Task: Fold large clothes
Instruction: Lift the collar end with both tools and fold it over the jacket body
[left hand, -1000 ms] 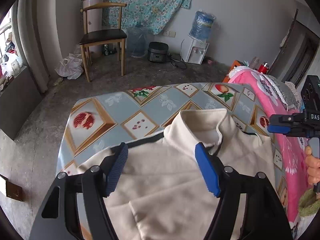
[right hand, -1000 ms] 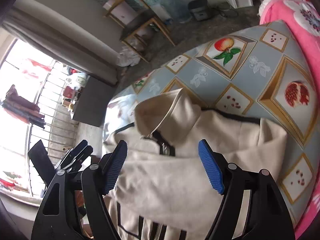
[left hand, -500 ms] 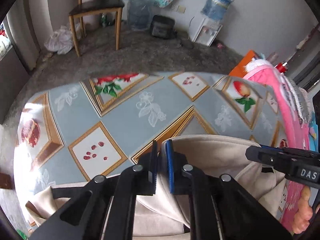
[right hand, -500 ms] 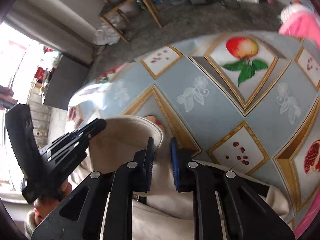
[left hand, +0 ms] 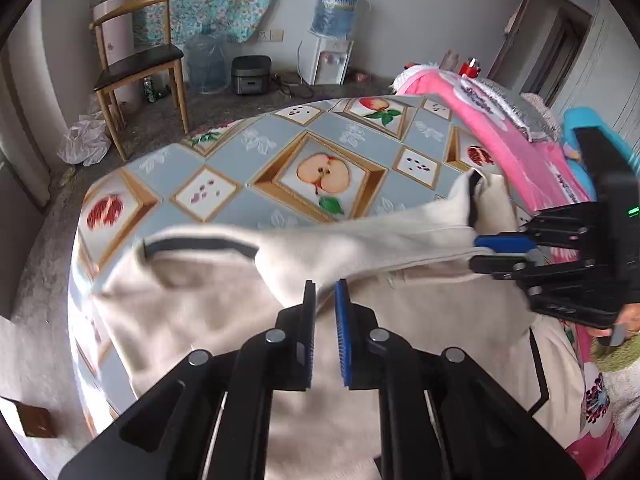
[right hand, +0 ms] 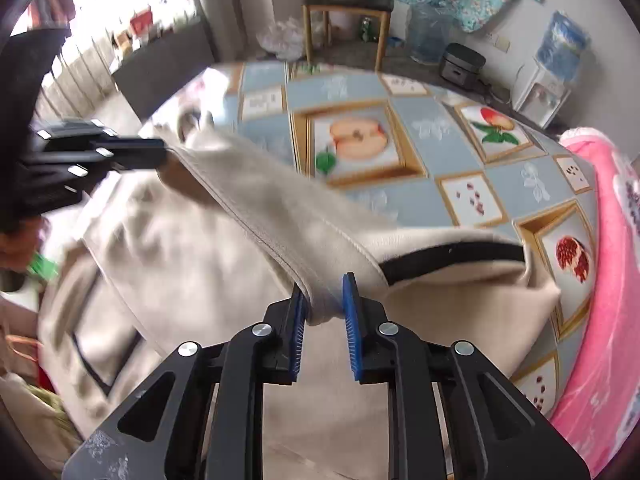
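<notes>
A cream jacket (left hand: 224, 312) with black trim lies on a round table with a fruit-print cloth (left hand: 256, 148). My left gripper (left hand: 323, 292) is shut on the collar's left end. My right gripper (right hand: 323, 292) is shut on the collar's right end; it also shows at the right of the left wrist view (left hand: 500, 250). The collar band (right hand: 256, 208) is stretched between the two grippers, lifted above the jacket's body (right hand: 168, 264). The left gripper also shows at the left of the right wrist view (right hand: 160, 154).
A pink flowered blanket (left hand: 512, 148) lies along the table's right side. A wooden chair (left hand: 140, 68), water bottles (left hand: 206, 62), a rice cooker (left hand: 251, 74) and a water dispenser (left hand: 330, 56) stand on the floor beyond the table. A window (right hand: 120, 4) is on the left.
Both grippers went from wide open above the jacket to shut on the collar. They have since lifted it and pulled it back toward me, uncovering more tablecloth.
</notes>
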Tool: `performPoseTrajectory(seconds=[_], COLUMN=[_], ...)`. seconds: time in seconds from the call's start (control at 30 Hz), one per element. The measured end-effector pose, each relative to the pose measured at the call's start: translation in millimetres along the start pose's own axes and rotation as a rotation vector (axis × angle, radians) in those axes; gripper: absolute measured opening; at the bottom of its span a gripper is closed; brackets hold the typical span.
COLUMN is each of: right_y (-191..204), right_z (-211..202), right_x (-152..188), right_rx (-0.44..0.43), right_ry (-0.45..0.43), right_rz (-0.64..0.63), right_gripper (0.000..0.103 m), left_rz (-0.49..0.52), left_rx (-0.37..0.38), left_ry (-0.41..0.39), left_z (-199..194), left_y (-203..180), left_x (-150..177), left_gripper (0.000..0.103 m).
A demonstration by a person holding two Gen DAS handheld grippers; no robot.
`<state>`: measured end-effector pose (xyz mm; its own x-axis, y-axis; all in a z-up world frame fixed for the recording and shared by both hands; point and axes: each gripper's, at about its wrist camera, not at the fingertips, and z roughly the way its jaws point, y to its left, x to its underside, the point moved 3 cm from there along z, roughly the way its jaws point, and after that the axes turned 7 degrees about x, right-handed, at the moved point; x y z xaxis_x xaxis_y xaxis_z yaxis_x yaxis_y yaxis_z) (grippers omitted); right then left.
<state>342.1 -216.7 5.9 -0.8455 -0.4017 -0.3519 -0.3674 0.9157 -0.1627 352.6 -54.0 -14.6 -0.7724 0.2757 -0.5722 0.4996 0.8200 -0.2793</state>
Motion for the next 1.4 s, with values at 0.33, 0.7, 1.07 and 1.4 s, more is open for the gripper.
performPoseTrajectory(seconds=[0.33, 0.7, 1.07, 1.4], right_y=[-15.6, -90.4, -87.1, -82.5], right_z=[4.2, 13.4, 36.9, 18.2], right_x=[21.1, 9.4, -27.2, -15.3], right_rx=[-0.108, -0.461, -0.298, -0.003], right_ry=[0.014, 0.064, 0.033, 0.046], right_rz=[0.159, 0.649, 0.617, 0.507], right_gripper=[0.048, 0.057, 0.020, 0.053], left_rz=[-0.132, -0.268, -0.294, -0.295], left_rx=[0.041, 0.010, 0.041, 0.042], left_ry=[-0.106, -0.036, -0.069, -0.070], left_z=[4.4, 60.7, 64.1, 63.4], left_y=[4.6, 32.0, 30.8, 26.5], left_x=[-18.2, 22.6, 25.1, 26.7], left_gripper=[0.011, 0.011, 0.011, 0.011])
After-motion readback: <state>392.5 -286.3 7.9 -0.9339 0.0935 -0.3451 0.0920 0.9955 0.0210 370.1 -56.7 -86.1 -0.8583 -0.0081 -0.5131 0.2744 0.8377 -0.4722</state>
